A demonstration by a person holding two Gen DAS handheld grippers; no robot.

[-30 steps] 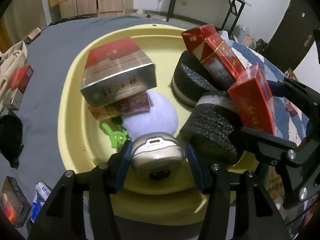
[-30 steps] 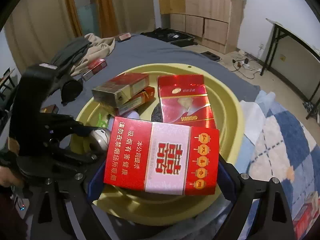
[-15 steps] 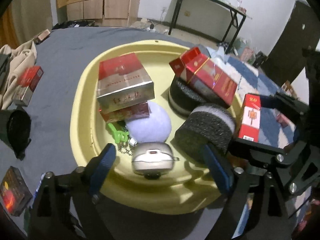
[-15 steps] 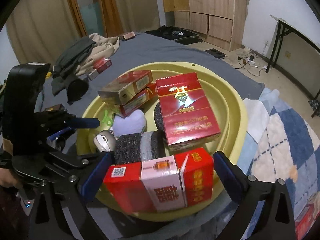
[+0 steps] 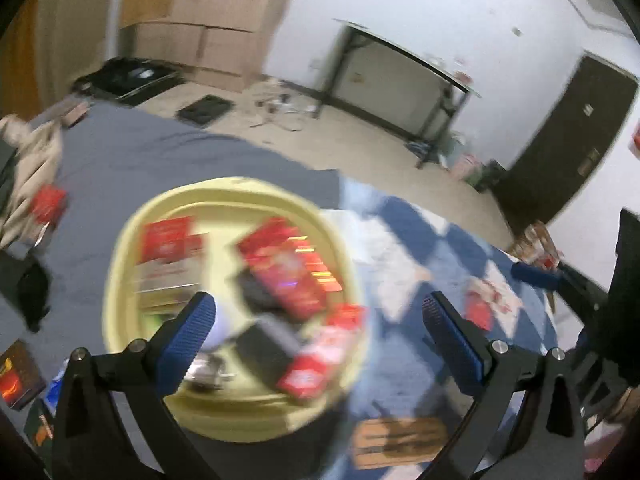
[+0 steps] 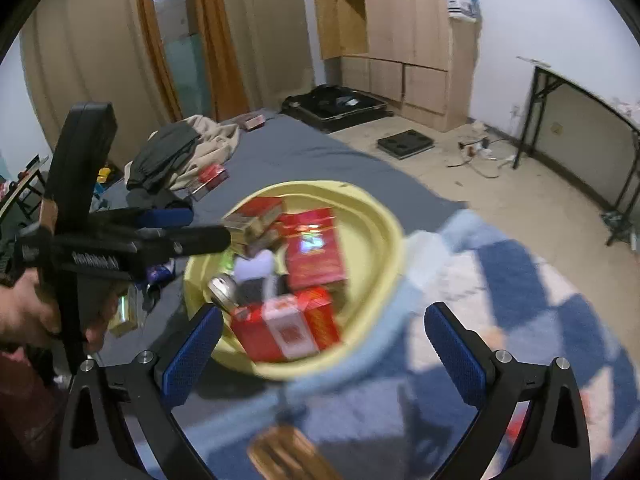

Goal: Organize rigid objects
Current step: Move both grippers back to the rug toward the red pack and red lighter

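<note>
On the bed, over its grey sheet (image 6: 304, 152) and blue checked blanket (image 6: 532, 280), we are holding both tools above the yellow tray (image 6: 386, 236). Our left hand-held gripper (image 5: 316, 336) is standing wide, nothing between its blue pads (image 5: 186, 338). Our right hand-held gripper (image 6: 324, 344) is likewise spread wide and carrying nothing. In the tray we are seeing red cigarette boxes: one (image 6: 286, 330) lying at the near rim, a larger one (image 6: 314, 250) resting on dark foam, and a silver-sided one (image 6: 250, 220) toward the far left. A pale fluffy ball (image 6: 256, 266) and a small silver device (image 6: 222, 288) are sitting beside them. The left view is blurring heavily, so finer detail is escaping us. Another red box (image 6: 210, 176) is lying on the sheet by a heap of clothes (image 6: 180, 156).
</note>
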